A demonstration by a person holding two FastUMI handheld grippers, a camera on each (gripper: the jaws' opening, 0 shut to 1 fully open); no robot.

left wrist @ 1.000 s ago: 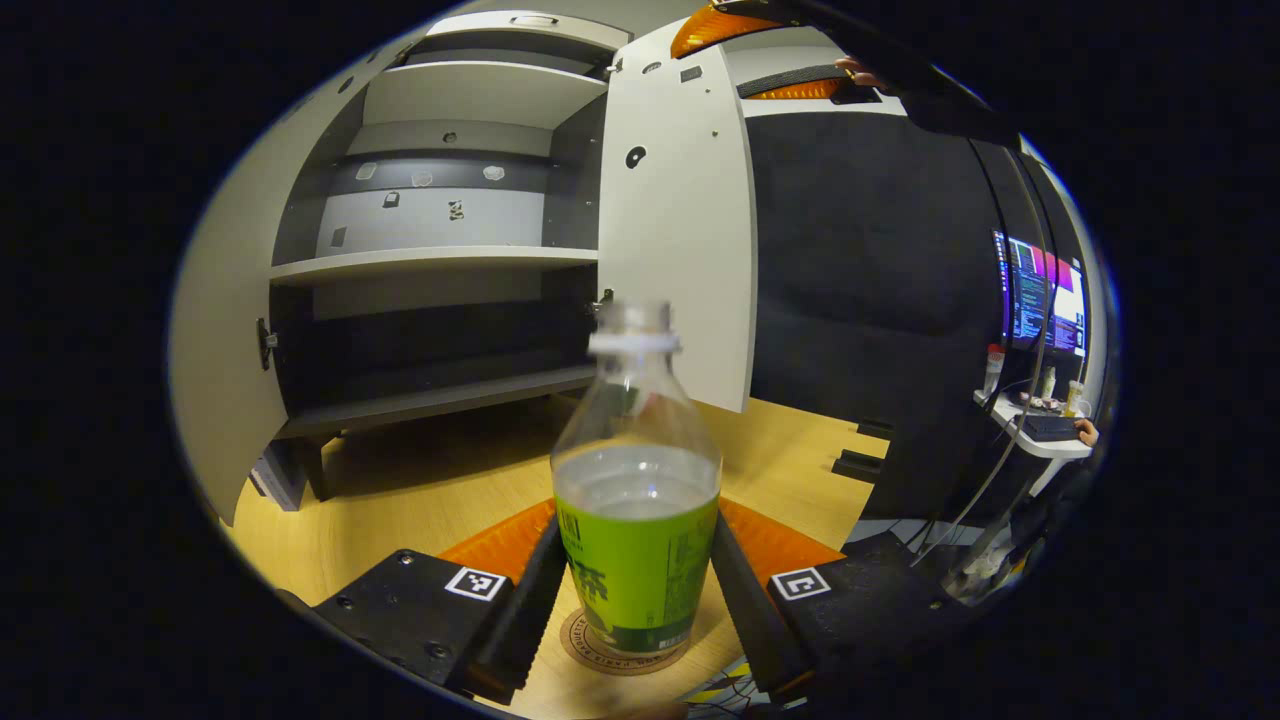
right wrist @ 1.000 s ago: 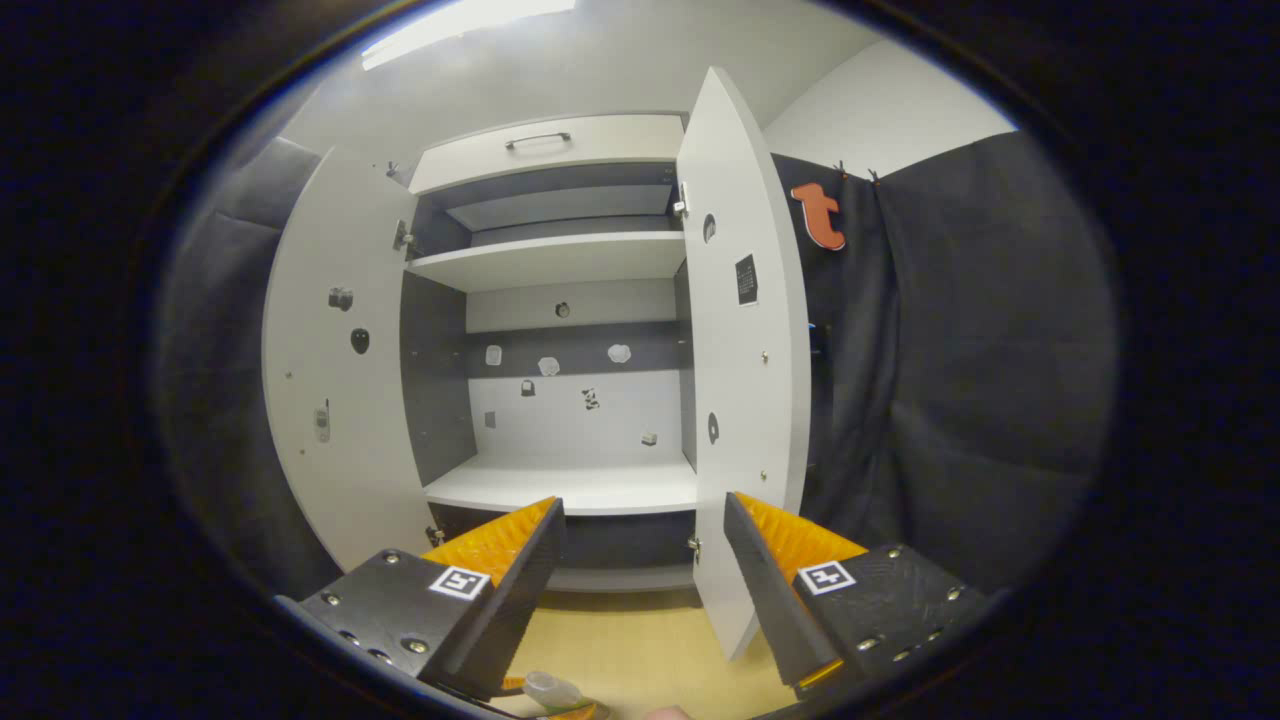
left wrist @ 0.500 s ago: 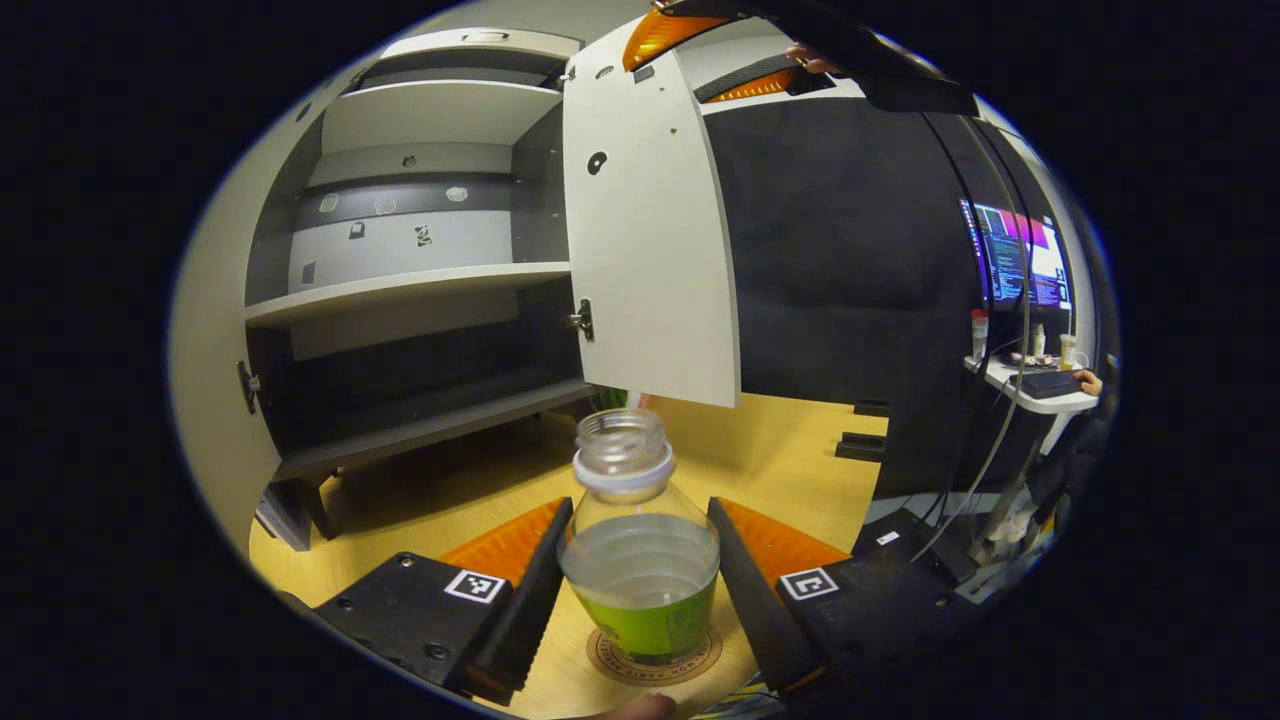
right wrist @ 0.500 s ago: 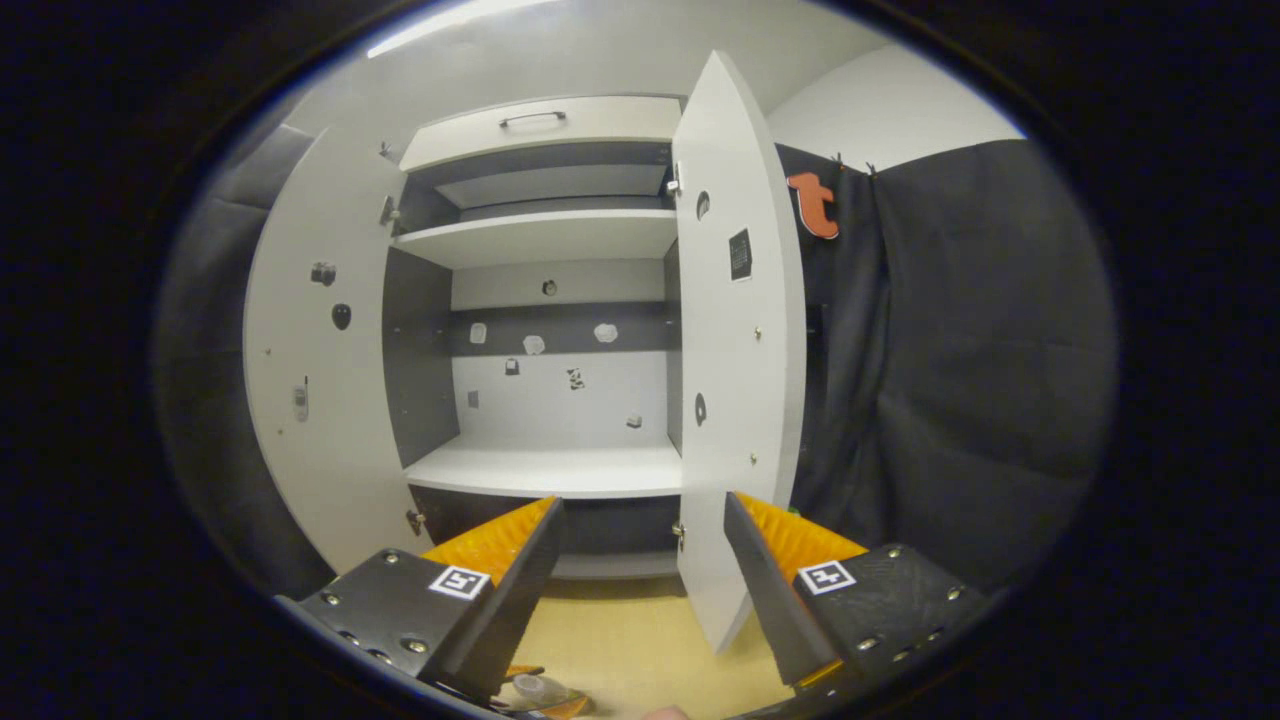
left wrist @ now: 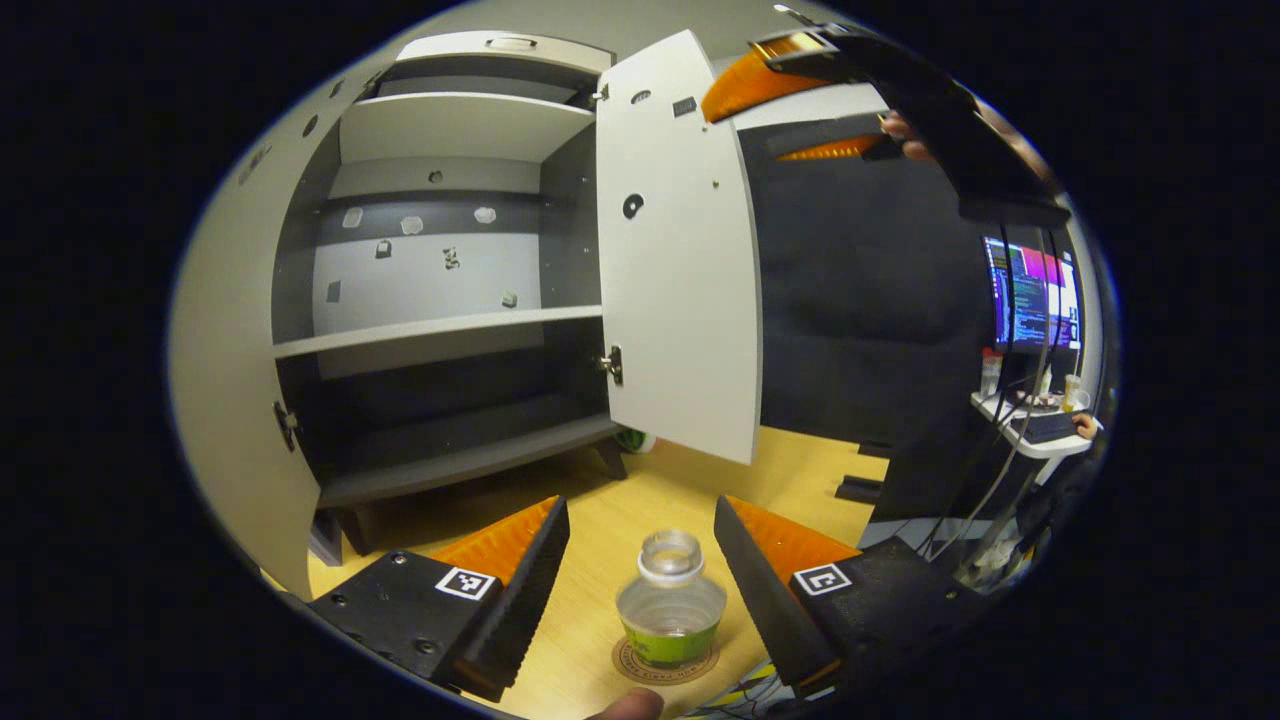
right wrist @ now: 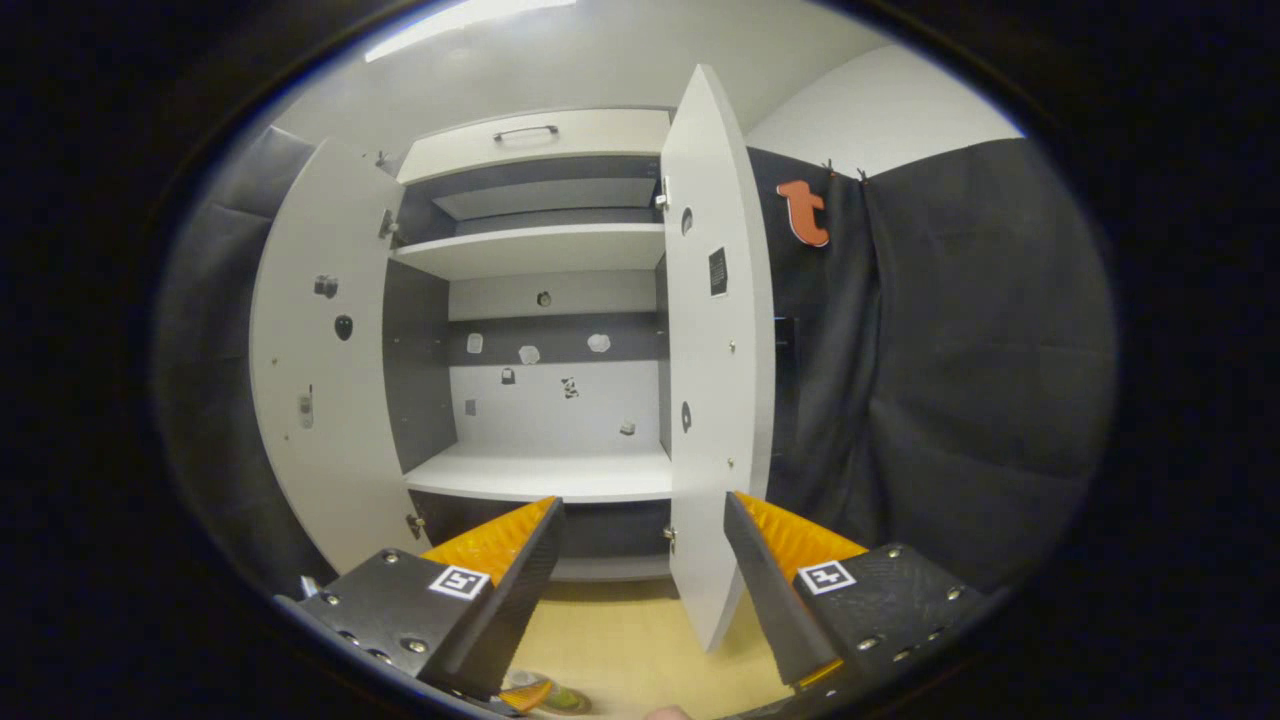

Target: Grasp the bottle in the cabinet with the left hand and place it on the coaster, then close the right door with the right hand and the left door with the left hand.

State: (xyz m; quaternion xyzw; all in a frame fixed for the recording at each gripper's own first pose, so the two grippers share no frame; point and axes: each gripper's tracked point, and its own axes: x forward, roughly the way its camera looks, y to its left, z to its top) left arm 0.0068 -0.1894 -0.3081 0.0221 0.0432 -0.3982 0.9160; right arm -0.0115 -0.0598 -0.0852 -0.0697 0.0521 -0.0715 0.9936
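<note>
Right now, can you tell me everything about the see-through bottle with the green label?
The clear plastic bottle with the green label stands upright on a round brown coaster on the light wooden tabletop. It has no cap, and clear liquid partly fills it. The open left gripper hangs above it, one finger on each side, neither touching.
</note>
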